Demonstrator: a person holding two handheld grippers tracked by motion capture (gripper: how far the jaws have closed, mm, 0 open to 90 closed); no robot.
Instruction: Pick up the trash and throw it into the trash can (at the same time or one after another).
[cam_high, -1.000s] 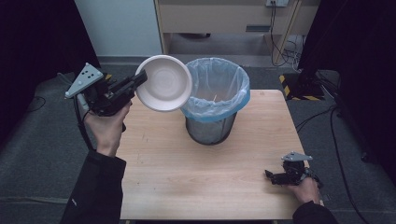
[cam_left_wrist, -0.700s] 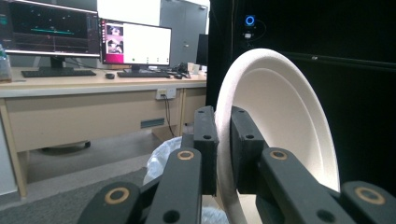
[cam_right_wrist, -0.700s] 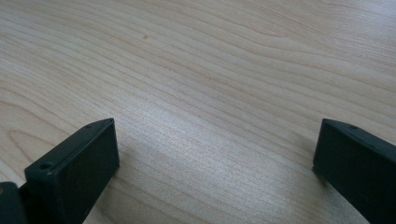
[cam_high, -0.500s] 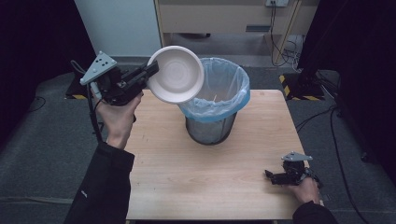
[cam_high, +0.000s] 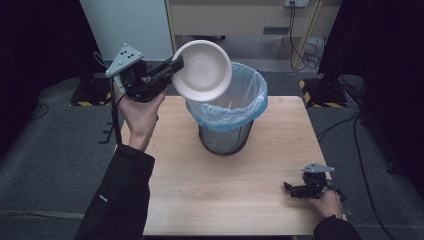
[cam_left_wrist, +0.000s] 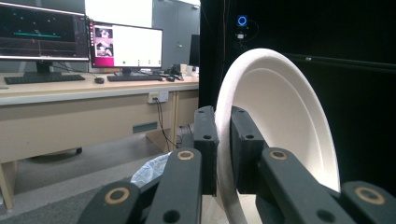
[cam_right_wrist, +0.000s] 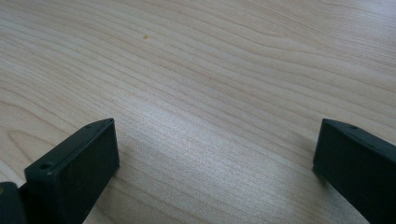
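A person's left gripper (cam_high: 172, 67), raised above the far left corner of a pale wooden table (cam_high: 240, 190), has its two black jaws clamped on the rim of a round white disposable bowl (cam_high: 202, 70), which is tilted on edge and held in the air above the near-left rim of a dark wire-mesh waste bin lined with a light blue plastic bag (cam_high: 227, 107). In the left gripper view the jaws pinch the bowl's (cam_left_wrist: 280, 126) edge from both sides. The right gripper (cam_high: 292, 189) rests on the table near its front right corner, well apart from the bin, its jaws spread wide with only bare wood between them.
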